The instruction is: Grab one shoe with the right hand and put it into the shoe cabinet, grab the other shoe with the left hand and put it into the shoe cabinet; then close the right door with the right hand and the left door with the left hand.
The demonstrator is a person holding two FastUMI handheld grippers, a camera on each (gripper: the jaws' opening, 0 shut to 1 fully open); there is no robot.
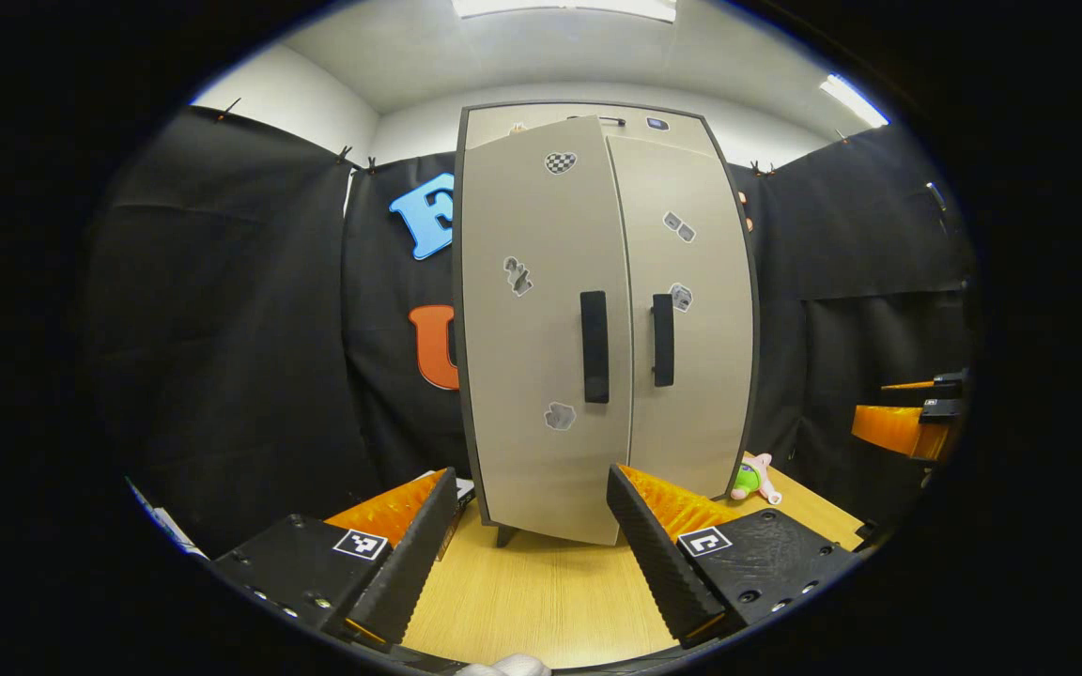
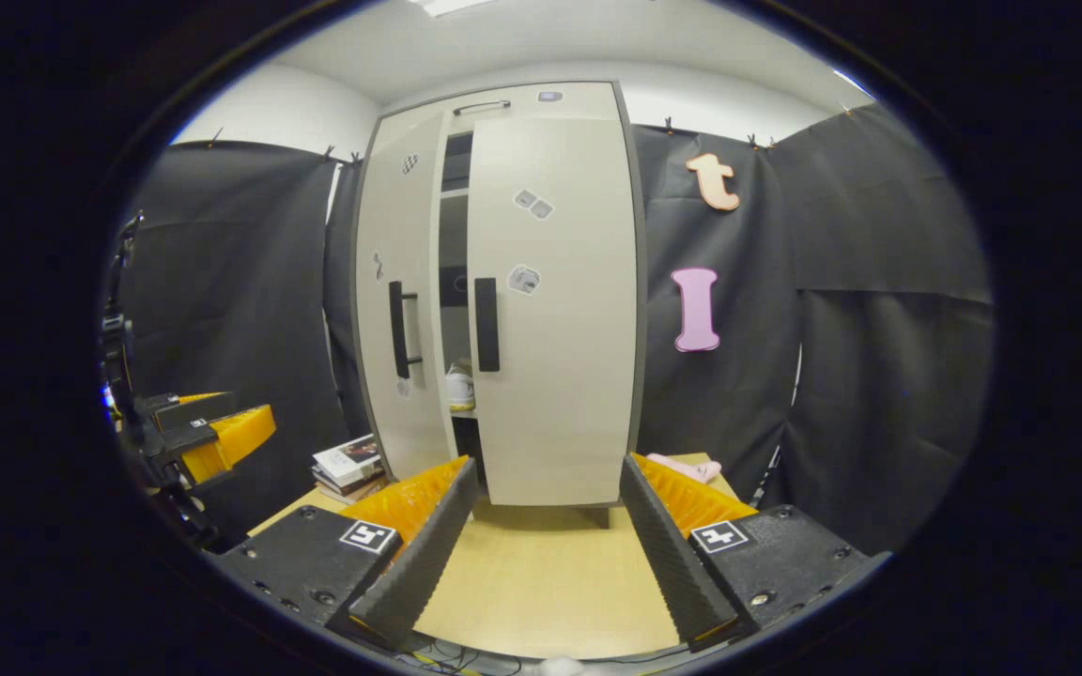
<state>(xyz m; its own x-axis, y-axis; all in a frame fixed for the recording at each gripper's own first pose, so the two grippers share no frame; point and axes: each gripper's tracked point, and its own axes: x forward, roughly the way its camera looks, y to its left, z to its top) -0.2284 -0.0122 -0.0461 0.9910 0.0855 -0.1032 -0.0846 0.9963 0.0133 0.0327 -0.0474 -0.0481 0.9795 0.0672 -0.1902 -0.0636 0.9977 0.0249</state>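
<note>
The beige shoe cabinet (image 1: 541,451) stands on the wooden table, straight ahead in both views. Its right door (image 2: 555,376) lies flat against the frame. Its left door (image 2: 381,310) stands ajar, and through the gap a white shoe (image 2: 459,387) rests on a shelf inside. Each door carries a black vertical handle (image 1: 595,345) (image 1: 662,340). My left gripper (image 1: 532,540) is open and holds nothing, a short way in front of the left door. My right gripper (image 2: 546,540) is open too, facing the right door. Each gripper appears at the edge of the other's view (image 1: 907,427) (image 2: 217,437).
A stack of books (image 2: 348,465) lies on the table to the left of the cabinet. A small green and pink plush toy (image 1: 755,479) and a pink item (image 2: 687,467) lie at its right foot. The light wooden table (image 2: 541,582) runs up to the cabinet.
</note>
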